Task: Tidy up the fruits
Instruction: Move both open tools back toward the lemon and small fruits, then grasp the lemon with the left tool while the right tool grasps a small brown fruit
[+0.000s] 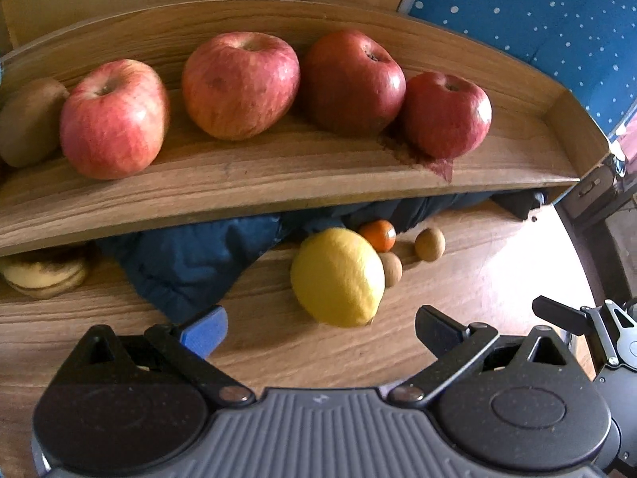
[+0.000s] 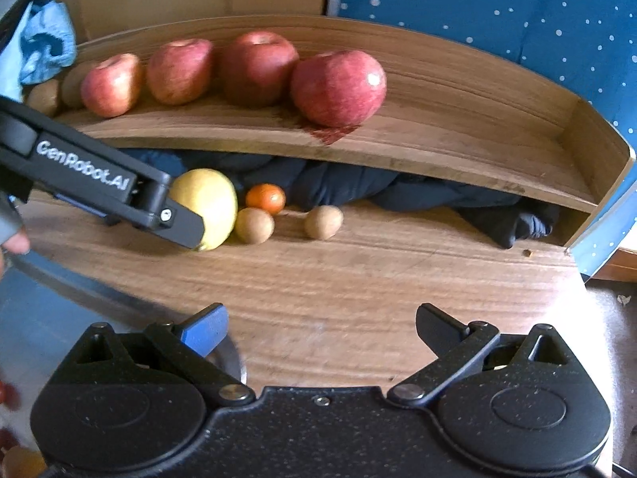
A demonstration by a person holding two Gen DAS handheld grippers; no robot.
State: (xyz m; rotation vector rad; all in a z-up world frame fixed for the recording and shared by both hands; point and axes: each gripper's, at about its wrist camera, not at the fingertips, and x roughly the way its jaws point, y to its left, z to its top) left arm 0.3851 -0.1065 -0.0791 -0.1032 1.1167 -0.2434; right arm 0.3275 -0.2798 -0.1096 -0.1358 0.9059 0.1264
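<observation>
Several red apples stand in a row on the wooden shelf, with a brown kiwi at their left end. On the board below lie a yellow lemon, a small orange and two small round brown fruits. My left gripper is open, and the lemon's near end sits just at the gap between its fingers. In the right wrist view the left gripper's finger lies against the lemon. My right gripper is open and holds nothing, back from the fruits.
A dark blue cloth is bunched under the shelf behind the fruits. A yellow-brown banana-like item lies at the far left. A blue dotted panel stands behind. A metal rim and blurred fruits are at the lower left.
</observation>
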